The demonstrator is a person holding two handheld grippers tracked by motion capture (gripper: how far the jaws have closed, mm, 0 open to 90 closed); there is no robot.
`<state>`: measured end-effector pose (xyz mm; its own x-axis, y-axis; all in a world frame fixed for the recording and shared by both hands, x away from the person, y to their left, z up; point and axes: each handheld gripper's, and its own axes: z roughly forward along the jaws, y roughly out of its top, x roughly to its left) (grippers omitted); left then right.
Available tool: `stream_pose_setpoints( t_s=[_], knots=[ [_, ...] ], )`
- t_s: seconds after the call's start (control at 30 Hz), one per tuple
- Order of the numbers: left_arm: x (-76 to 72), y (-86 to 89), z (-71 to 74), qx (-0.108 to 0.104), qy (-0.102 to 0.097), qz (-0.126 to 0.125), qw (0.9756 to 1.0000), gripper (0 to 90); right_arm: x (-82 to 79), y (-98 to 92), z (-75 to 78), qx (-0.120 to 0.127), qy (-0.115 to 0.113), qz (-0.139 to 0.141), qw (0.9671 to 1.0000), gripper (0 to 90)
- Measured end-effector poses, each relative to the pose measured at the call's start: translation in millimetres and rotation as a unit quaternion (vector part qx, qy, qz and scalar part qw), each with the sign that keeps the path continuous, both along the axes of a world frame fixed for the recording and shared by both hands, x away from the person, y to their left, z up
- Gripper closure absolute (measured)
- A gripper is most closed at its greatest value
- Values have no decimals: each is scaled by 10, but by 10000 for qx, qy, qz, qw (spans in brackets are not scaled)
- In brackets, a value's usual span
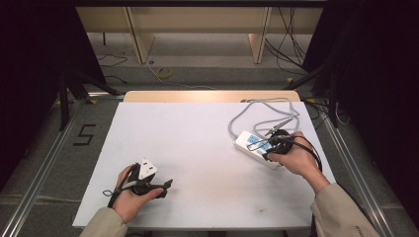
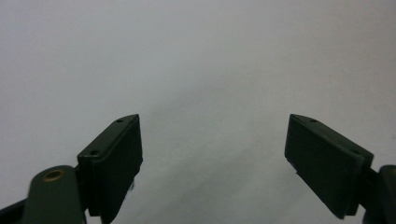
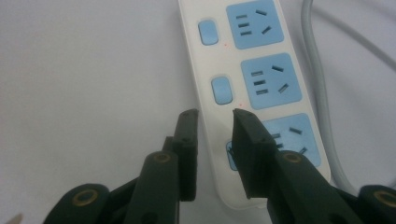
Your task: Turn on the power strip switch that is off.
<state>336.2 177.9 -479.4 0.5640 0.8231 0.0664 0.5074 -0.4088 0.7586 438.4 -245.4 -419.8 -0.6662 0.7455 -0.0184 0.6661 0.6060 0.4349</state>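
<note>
- Left gripper (image 1: 165, 186): held low over the white counter (image 1: 197, 148) at its near left, jaws wide apart, nothing between them
- Power strip (image 1: 253, 146): flat on the counter's right side, grey cable (image 1: 257, 111) looped behind
- Right gripper (image 3: 215, 116): over the strip's near end, jaws partly apart, gripping nothing

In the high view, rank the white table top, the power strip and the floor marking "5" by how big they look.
1. White table top, by far the largest.
2 and 3. Power strip and floor marking "5" look about alike. The right hand covers part of the strip, and the marking lies lower, on the floor, so I won't rank them.
</note>
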Motion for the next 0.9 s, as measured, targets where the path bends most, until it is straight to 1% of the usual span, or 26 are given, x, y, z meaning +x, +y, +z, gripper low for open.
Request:
stream_pose_setpoints(
  t_s=[0.13, 0.2, 0.27, 0.37, 0.7, 0.83, 0.9],
  knots=[
    [0, -3, -3, -6, -1, 2, 10000, 190, -48, 24, 26, 31, -110, 115, 9999, 696],
    [-1, -4, -3, -5, -2, 0, 10000, 190, -73, 35, 33, 105, -160, 131, 9997, 689],
    [-3, -4, -1, -9, -6, 3, 10000, 190, -95, 39, 31, 216, -163, 139, 9995, 673],
    [-3, -5, -3, -6, -4, 4, 10000, 189, -130, 43, 12, 297, -209, 125, 9993, 657],
    [-6, -4, -1, 13, 3, -12, 10000, 189, -245, 37, -12, 546, -231, 162, 9981, 630],
    [-10, -6, -7, -4, -4, -11, 10000, 189, -299, 39, -32, 628, -303, 214, 9973, 617],
    [-12, -6, -7, 6, 3, -24, 10000, 189, -326, 42, -38, 675, -389, 249, 9966, 608]
  ],
)
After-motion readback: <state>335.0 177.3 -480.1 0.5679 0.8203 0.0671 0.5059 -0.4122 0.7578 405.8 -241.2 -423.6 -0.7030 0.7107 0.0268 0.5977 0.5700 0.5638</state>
